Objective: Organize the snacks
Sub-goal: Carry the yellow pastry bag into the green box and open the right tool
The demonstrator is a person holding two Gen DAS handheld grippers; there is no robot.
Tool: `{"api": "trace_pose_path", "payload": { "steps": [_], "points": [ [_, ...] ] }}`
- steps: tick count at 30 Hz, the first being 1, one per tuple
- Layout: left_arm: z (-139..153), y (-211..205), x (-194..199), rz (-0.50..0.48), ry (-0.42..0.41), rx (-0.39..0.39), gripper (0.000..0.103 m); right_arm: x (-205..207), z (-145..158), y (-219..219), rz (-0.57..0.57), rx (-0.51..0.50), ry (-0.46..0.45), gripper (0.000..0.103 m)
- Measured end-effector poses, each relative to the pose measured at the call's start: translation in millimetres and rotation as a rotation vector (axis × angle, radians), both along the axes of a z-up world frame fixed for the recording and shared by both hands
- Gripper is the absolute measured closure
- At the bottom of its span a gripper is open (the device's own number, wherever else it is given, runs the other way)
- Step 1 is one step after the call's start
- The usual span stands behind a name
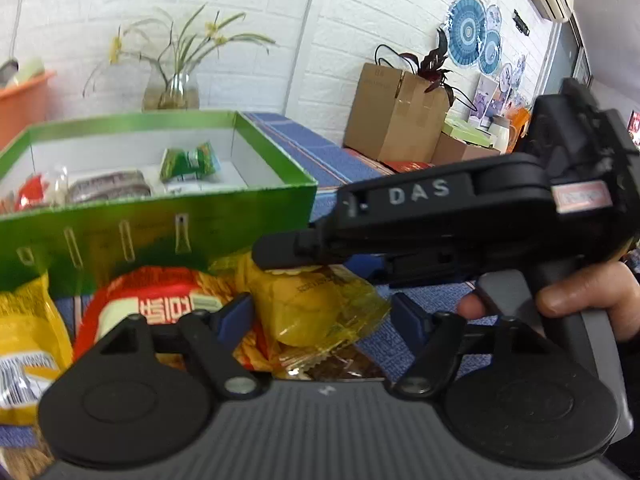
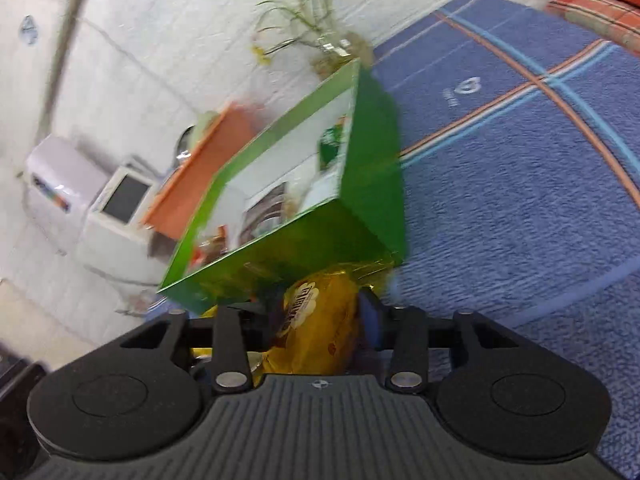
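Grippers point downward: right gripper (image 2: 320,320) clamps a yellow snack pack (image 2: 316,328); left gripper (image 1: 320,316) fingers stand around it, contact unclear; "DAS" is readable.

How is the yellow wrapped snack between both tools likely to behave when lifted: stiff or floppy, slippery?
The yellow snack looks light: a small cake in thin wrap. Its crinkled clear ends will probably flop and crackle rather than hold shape. The glossy film could slip, so the right tool, closing around its middle, may squash the soft filling if pressed hard.
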State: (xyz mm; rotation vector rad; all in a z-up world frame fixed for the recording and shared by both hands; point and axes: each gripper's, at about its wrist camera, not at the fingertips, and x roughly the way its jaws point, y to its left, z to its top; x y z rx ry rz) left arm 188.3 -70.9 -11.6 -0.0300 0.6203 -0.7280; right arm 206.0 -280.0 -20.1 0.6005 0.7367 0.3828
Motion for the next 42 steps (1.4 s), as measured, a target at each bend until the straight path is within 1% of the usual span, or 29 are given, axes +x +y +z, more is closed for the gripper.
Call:
{"api": "trace_pose_path", "payload": {
  "steps": [1,3,7,10,15,20,23,26,29,33,35,36,38,42],
  "points": [
    [-0.4,1.2,-1.3,0.000,0.000,0.000,0.044,-4.7,4.2,3.8,0.016,-0.045,-0.030,0.039],
    [1.5,3.0,-6.4,-0.012,-0.005,0.005,0.046,-13.4,9.5,7.7,0.023,-0.082,-0.063,0.039],
    [10.2,6.2,-25.2,-0.025,-0.074,0.024,0.046,-26.7,19.4,6.7,0.014,-0.052,-0.092,0.039],
    [19.0,13.5,-37.5,-0.016,-0.113,0.019,0.046,-32.6,30.3,12.9,0.025,-0.043,-0.117,0.039],
    [27.4,35.7,-61.5,0.035,-0.181,0.010,0.046,-37.7,43.6,38.1,0.087,-0.052,-0.165,0.039],
    [30.3,64.9,-79.8,0.106,-0.203,-0.001,0.046,-40.0,46.3,67.4,0.169,-0.060,-0.205,0.040],
    [27.2,82.3,-85.5,0.146,-0.198,-0.003,0.046,-34.8,45.5,86.8,0.224,-0.064,-0.192,0.039],
    [27.7,97.3,-82.7,0.194,-0.186,-0.001,0.046,-23.2,43.7,103.5,0.260,-0.046,-0.180,0.039],
    [36.1,108.4,-73.2,0.238,-0.203,0.000,0.046,-12.8,50.4,117.0,0.281,-0.027,-0.210,0.040],
    [52.9,116.6,-57.6,0.260,-0.260,0.012,0.046,-4.6,69.5,126.4,0.292,-0.044,-0.317,0.040],
    [61.2,117.0,-50.3,0.262,-0.286,0.002,0.046,-3.1,77.2,125.5,0.287,-0.059,-0.406,0.040],
    [65.2,115.7,-46.3,0.262,-0.291,-0.006,0.046,-3.1,79.5,123.4,0.278,-0.064,-0.436,0.040],
    [71.1,110.0,-39.2,0.253,-0.296,-0.015,0.046,-3.3,84.0,119.6,0.248,-0.087,-0.478,0.040],
    [79.7,93.5,-19.0,0.215,-0.326,0.005,0.044,6.4,95.8,112.1,0.198,-0.187,-0.530,0.040]
  ]
}}
